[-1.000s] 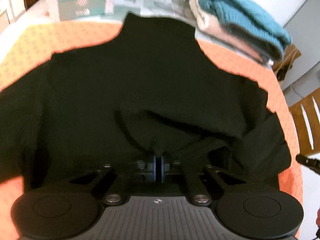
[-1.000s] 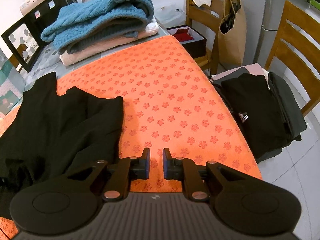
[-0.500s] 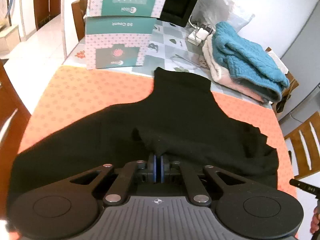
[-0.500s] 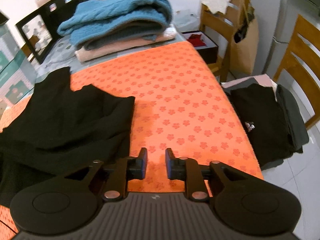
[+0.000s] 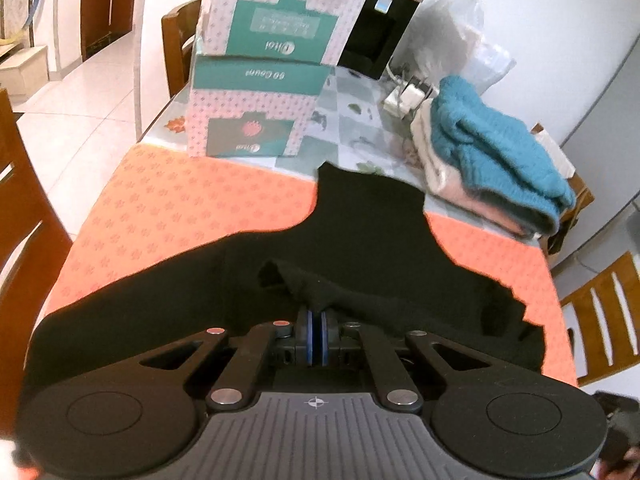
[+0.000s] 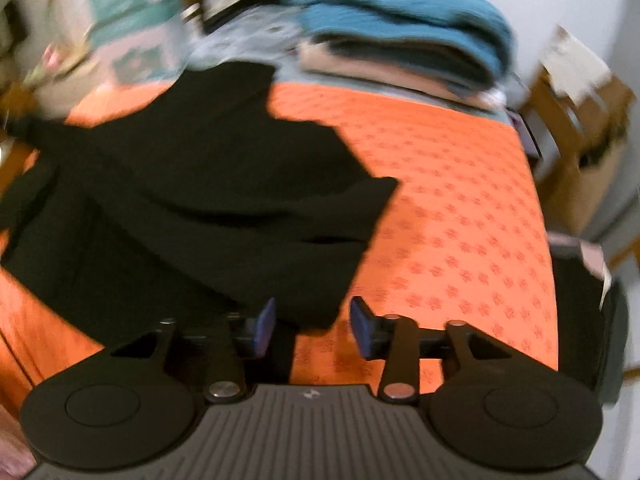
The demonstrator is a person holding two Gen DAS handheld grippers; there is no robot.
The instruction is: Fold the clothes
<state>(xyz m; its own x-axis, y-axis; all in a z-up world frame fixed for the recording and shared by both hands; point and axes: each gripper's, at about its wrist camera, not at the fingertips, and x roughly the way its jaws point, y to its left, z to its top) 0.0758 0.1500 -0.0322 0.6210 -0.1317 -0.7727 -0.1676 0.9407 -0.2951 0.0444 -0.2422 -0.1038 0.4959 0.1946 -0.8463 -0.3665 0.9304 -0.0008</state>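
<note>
Since a second ago, the right hand-held gripper [image 6: 312, 322] has swung toward the black garment [image 5: 360, 248] and spread its fingers wider; a corner of the cloth now lies between them, not gripped. Closest in the left view, the left hand-held gripper [image 5: 315, 332] has its fingers pressed together on a pinched fold of that garment, drawn up off the orange tabletop [image 5: 168, 216] cover. Most of the garment lies spread across the cover. Beyond it sit two stacked patterned boxes [image 5: 256, 120] and a pile of folded knitwear [image 5: 496, 160], teal on top.
</note>
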